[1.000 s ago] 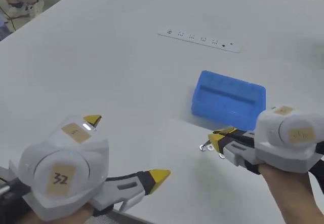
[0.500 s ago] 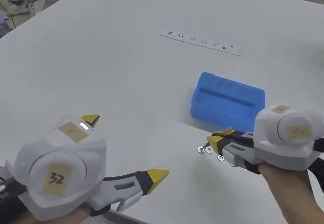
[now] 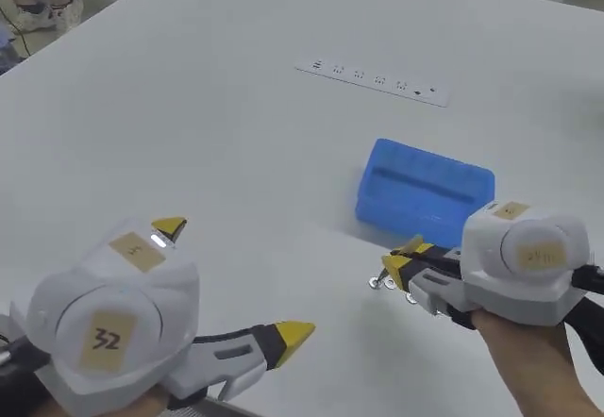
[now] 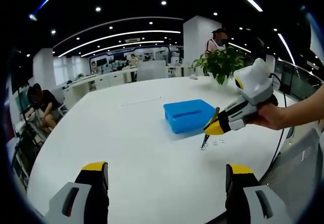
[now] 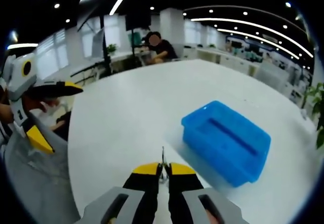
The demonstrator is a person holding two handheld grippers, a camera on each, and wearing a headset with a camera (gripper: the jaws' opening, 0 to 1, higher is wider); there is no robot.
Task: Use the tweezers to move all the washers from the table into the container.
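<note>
Right gripper view: what is gripped by the jaws?

The jaws of the right gripper [image 5: 163, 169] are seen pressed together on the tweezers [image 5: 162, 155], whose thin tip is pointed ahead of them at the white table [image 5: 126, 107].

And the other pair?

The jaws of the left gripper [image 4: 164, 176] are held wide apart, with nothing between them, well back from the work.

Where are the washers found?

In the left gripper view, a few washers [image 4: 215, 143] are seen on the table just beside the tweezer tip, below the right jaws. The blue container [image 5: 228, 140] is set just beyond them, ahead and to the right of those jaws.

How much is judged done?

Little can be claimed: washers are left on the table, and none is seen lifted.

What cannot be made out?

The exact count of washers cannot be told, nor whether one is pinched in the tip. Whether any lie in the container cannot be told either, its inside being blurred.
</note>
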